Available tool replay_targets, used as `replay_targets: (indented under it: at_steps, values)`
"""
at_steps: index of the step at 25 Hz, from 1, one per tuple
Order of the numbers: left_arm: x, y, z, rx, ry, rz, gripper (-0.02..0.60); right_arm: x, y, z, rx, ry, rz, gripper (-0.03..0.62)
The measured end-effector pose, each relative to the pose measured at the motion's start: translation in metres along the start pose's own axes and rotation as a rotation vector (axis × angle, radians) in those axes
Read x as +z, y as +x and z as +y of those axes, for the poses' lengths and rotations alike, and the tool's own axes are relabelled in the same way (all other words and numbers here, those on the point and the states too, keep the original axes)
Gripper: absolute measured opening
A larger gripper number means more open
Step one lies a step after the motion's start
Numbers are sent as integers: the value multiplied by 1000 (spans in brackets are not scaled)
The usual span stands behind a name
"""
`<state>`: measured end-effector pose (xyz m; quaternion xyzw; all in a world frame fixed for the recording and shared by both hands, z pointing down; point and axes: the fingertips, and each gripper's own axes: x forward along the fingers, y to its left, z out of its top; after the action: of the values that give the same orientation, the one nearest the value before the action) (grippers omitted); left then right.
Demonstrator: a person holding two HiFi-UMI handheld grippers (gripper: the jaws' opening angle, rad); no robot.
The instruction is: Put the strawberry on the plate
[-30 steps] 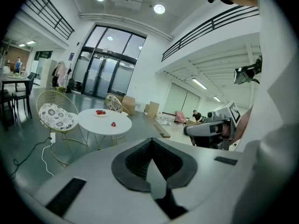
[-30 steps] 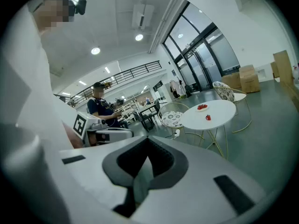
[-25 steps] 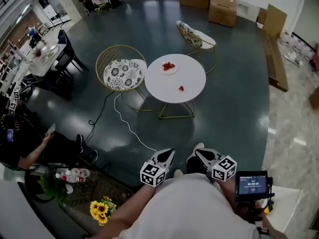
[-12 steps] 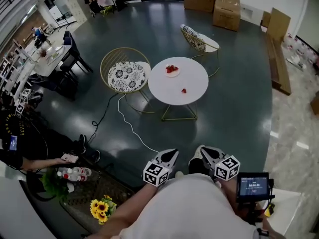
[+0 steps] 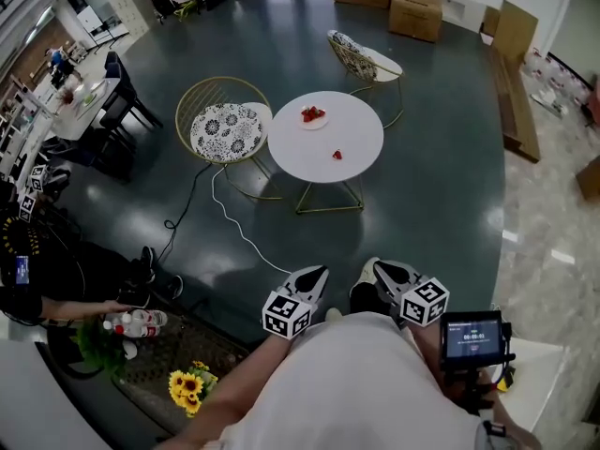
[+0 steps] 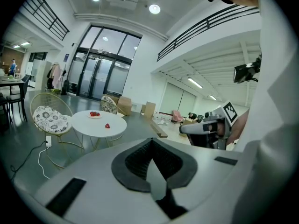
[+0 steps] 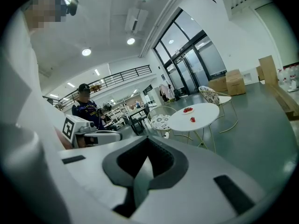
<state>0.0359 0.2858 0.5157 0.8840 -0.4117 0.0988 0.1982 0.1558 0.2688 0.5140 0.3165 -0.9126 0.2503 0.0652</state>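
Both the left gripper (image 5: 317,274) and the right gripper (image 5: 379,267) were seen shut and empty, well apart from the round white surface (image 5: 361,129). One strawberry (image 5: 337,155) was seen lying on it, near the plate (image 5: 313,125) but not on it. Nothing was done yet: the strawberry had to be reached, picked up and moved.

The person wears a plain, pale white top (image 5: 361,387) that fills the head view at six o'clock. Just beyond it at twelve o'clock, the left gripper (image 5: 317,274) and the right gripper (image 5: 379,266) are smooth white tapered shells with dark grey ribbed linings. Each bears a white cube (image 5: 286,315) printed with black square markers.
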Motion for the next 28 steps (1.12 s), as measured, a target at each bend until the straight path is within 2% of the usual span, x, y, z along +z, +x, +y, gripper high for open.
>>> replay_targets:
  at_steps: [13,22,28]
  values:
    - [3,-5,-2,-2,-2,-11,6,1,0,6,2,-10,9,6]
    - [5,0,12,33,-29,-3,6,8,13,-1,18,-5,31,6]
    - [22,29,23,62,-55,13,6,32,27,-31,46,4,48,6]
